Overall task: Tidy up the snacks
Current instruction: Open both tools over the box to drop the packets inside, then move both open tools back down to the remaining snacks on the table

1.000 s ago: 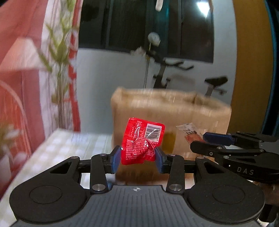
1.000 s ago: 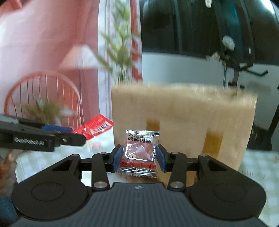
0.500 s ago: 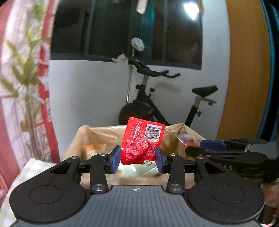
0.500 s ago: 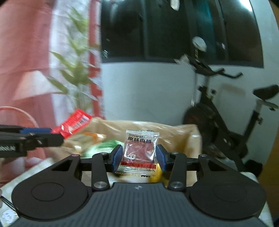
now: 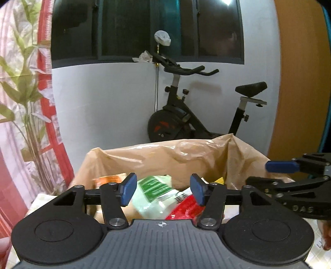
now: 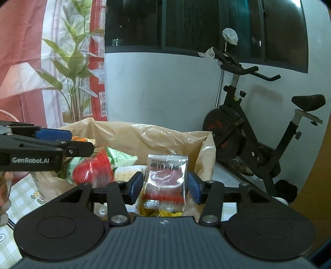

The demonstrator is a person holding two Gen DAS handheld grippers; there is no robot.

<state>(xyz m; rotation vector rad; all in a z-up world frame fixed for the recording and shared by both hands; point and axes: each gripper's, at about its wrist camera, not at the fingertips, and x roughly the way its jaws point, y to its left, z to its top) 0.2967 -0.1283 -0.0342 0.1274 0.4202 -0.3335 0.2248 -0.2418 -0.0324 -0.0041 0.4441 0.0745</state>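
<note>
Left gripper (image 5: 163,189) has just been opening its jaws, now released with nothing between them; the red packet (image 5: 187,209) lies blurred below at 5 o'clock, over the lined box (image 5: 165,153). Right gripper (image 6: 165,185) jaws have also been opening; the clear meat-snack packet (image 6: 165,180) sits blurred between them, pads apparently no longer pressing, above the box's 4 o'clock corner

Room light is reading dim and warm. A lamp is glaring at the top of the window (image 5: 228,2), whose panes are showing black. The bike (image 5: 194,115) is casting a soft shadow on the wall behind it. Fisheye is bowing the window frame and walls toward the edges. Red packet (image 6: 93,171) and clear packet (image 6: 165,182) are smearing with motion blur; the bike is staying sharp.
</note>
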